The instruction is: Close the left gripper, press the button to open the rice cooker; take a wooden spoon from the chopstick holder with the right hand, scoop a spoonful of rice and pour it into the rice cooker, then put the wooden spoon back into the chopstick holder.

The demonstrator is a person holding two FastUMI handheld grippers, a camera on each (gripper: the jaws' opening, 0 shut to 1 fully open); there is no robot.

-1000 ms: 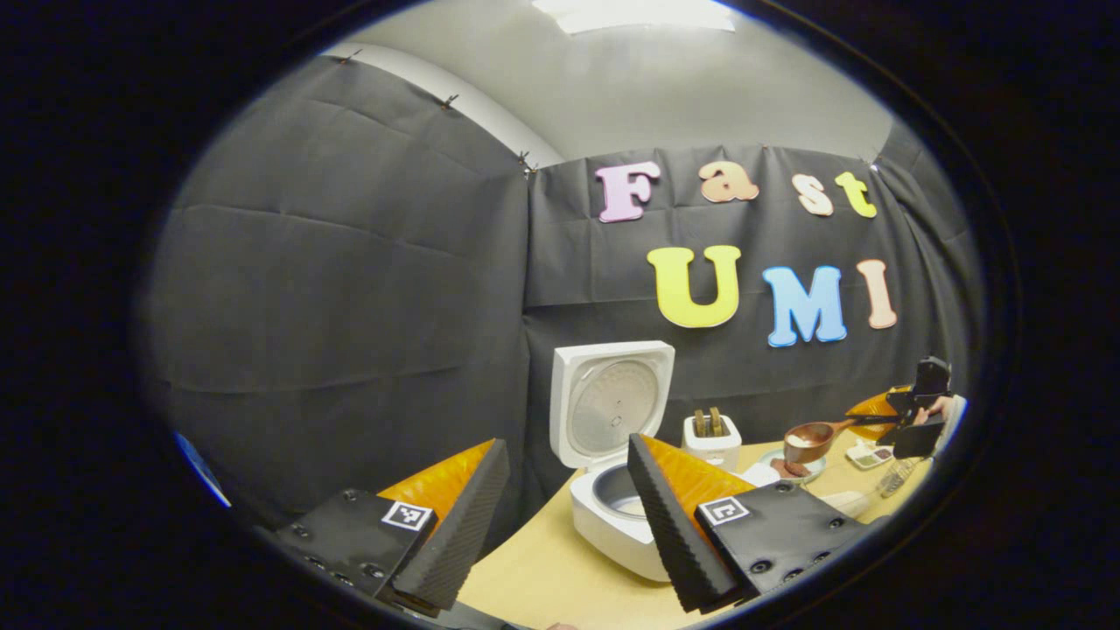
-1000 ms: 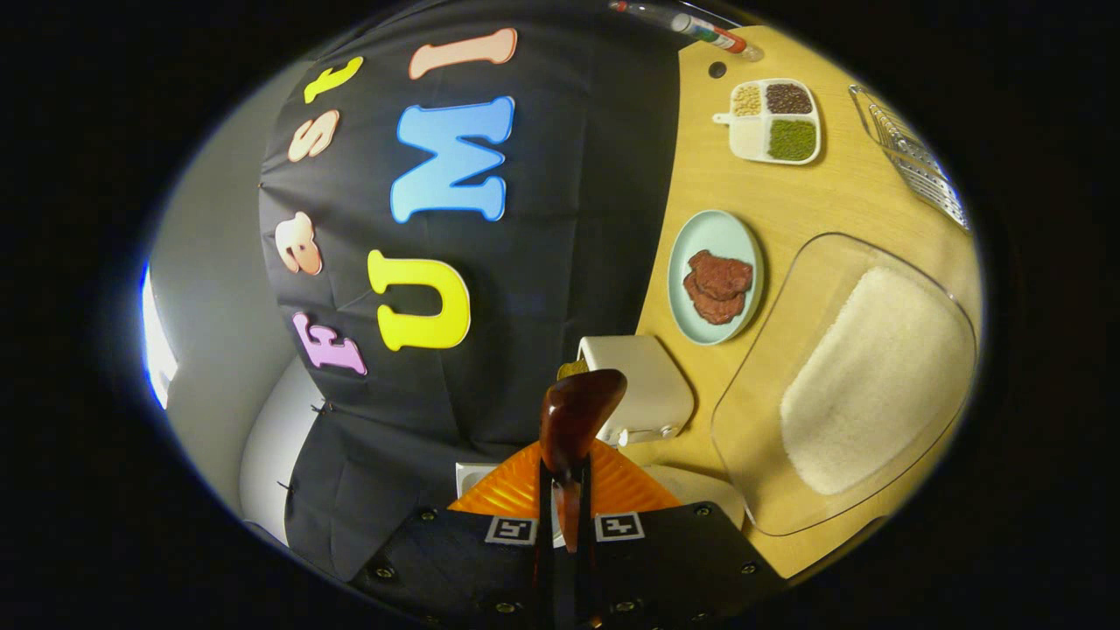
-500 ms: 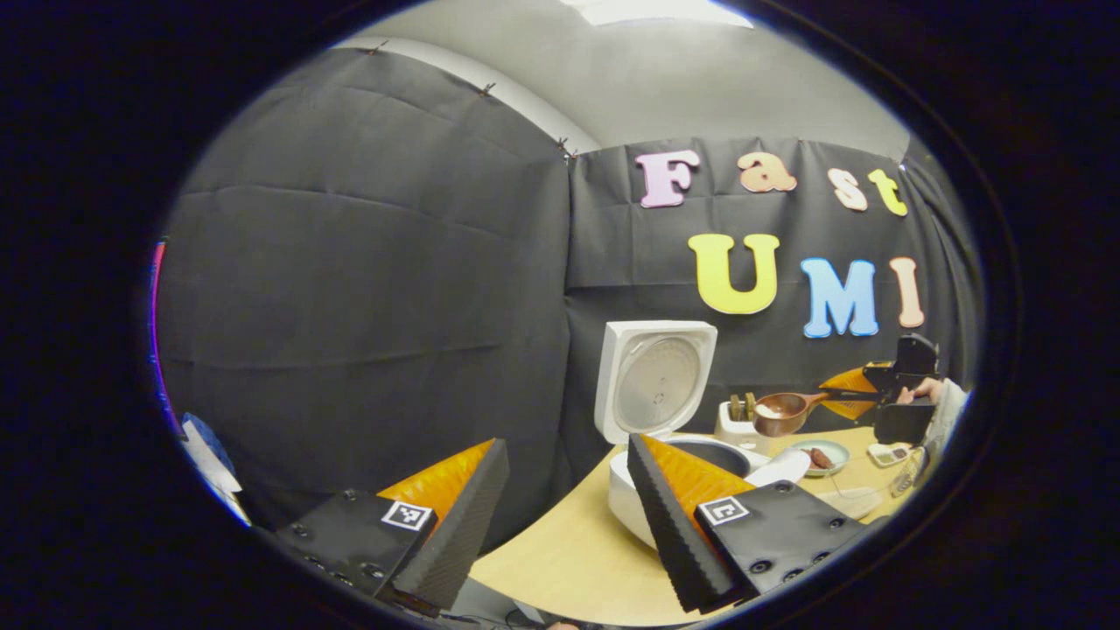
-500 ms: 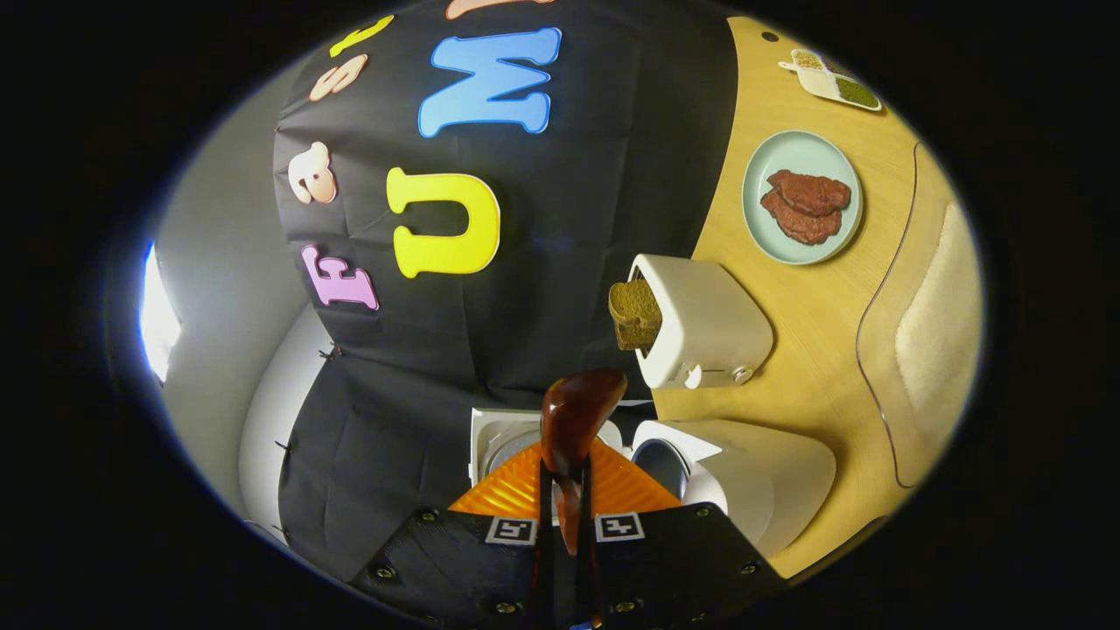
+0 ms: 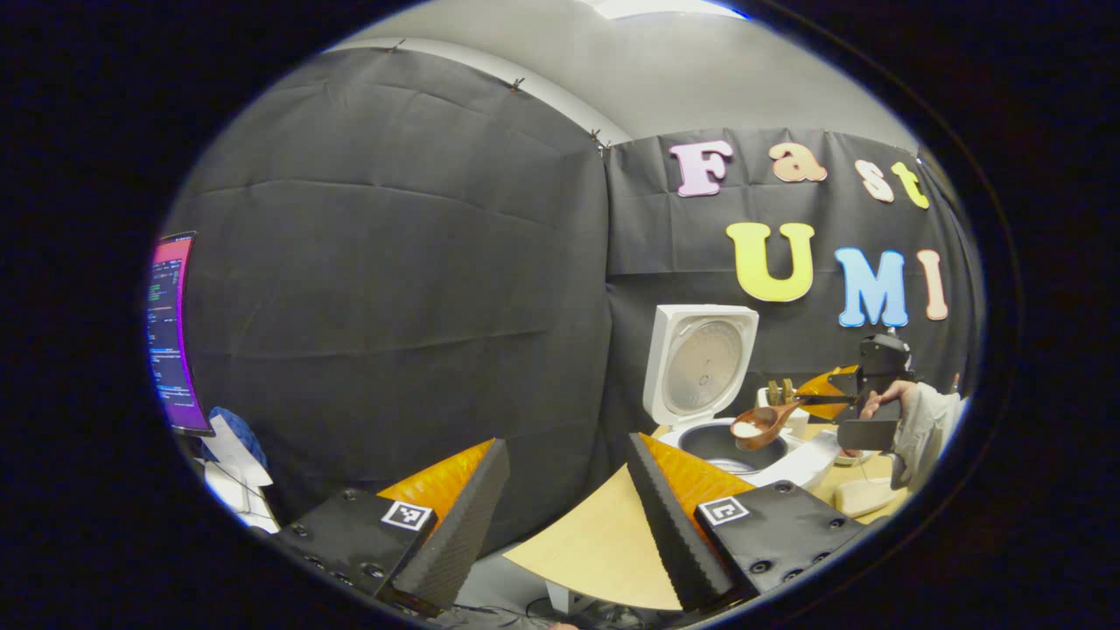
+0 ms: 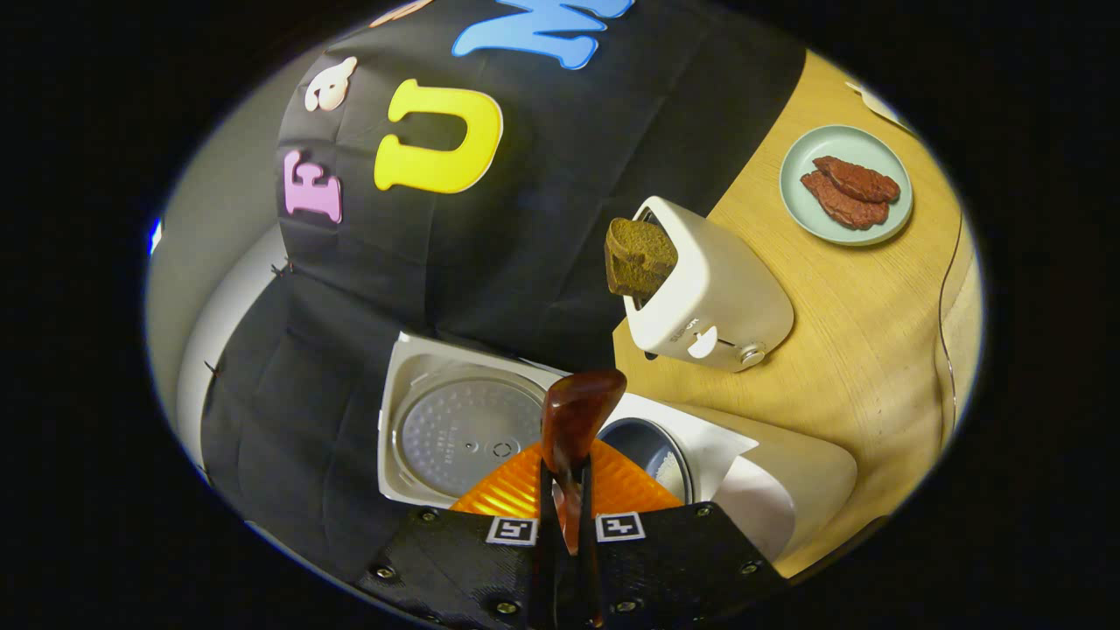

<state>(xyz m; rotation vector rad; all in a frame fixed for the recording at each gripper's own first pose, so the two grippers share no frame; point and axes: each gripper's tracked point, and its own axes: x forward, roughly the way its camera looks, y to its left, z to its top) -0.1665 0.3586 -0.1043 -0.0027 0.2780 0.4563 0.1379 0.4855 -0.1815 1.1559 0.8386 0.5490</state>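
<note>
The wooden spoon (image 5: 763,422), its bowl heaped with rice, hangs over the open rice cooker (image 5: 733,446), pinched by its handle in my right gripper (image 6: 567,516). My left gripper (image 5: 560,512) is off to the side, fingers spread wide, holding nothing. A toaster (image 6: 713,293) stands just beside the cooker.

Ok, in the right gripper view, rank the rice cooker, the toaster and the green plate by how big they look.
1. rice cooker, lid open, nearest the camera, which inflates it
2. toaster
3. green plate, farthest off, so its real size is unsure
</note>
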